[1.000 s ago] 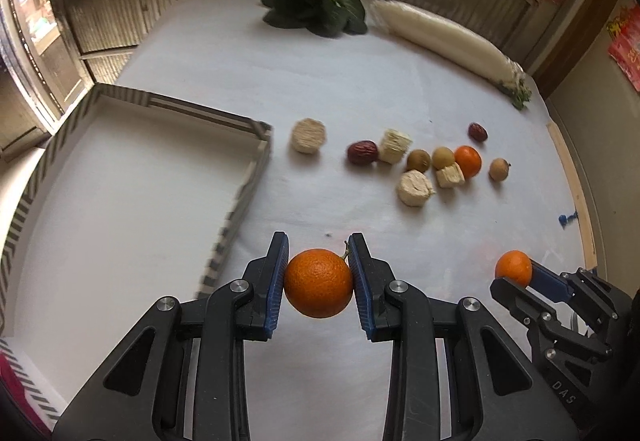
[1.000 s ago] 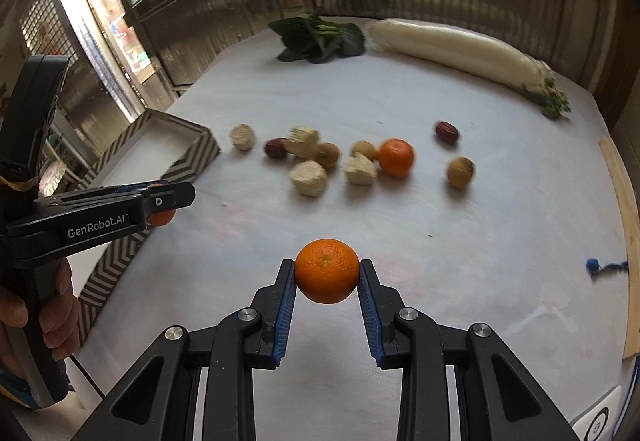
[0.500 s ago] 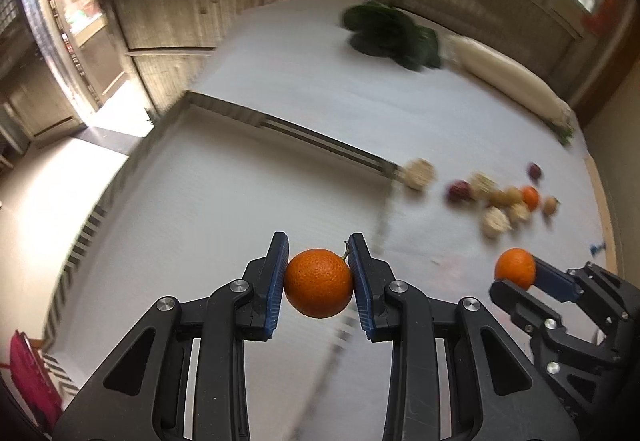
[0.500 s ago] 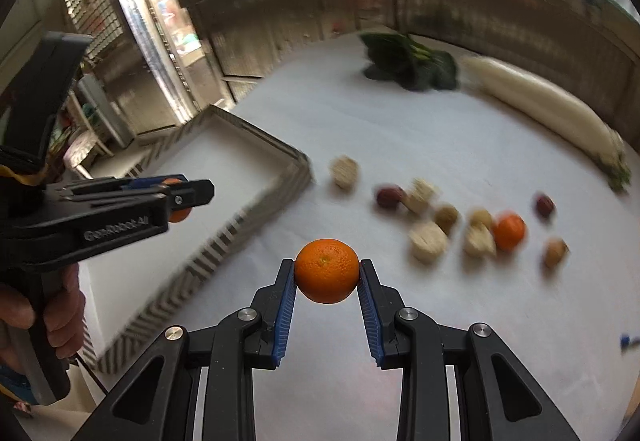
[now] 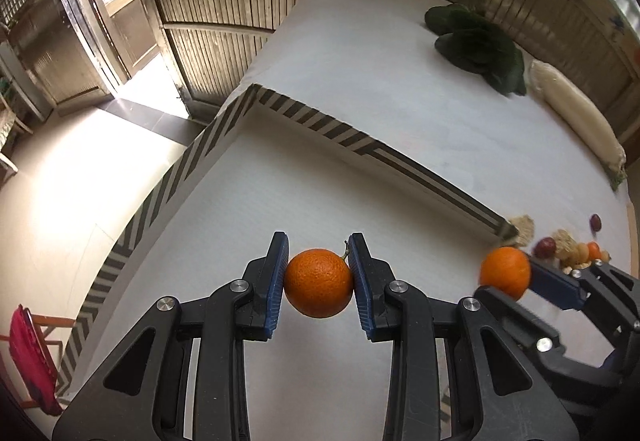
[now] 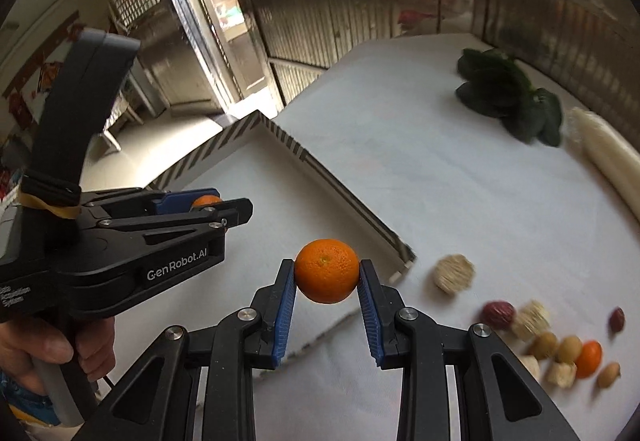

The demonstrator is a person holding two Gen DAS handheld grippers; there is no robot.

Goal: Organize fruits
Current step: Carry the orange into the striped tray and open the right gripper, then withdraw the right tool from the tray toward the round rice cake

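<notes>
My left gripper is shut on an orange with a short stem and hangs over the white floor of the striped-rim tray. My right gripper is shut on a second orange, above the tray's near right corner. In the left wrist view the right gripper with its orange shows at the right. In the right wrist view the left gripper is at the left, over the tray, its orange mostly hidden.
Small fruits and pale chunks lie loose on the white table right of the tray, among them a small orange and red dates. Leafy greens and a white radish lie far back. A hand holds the left gripper.
Both grippers have swung left with their oranges, from above the bare table to the tray. The loose fruits have slid to the right edge of both views. Both grips are unchanged.
</notes>
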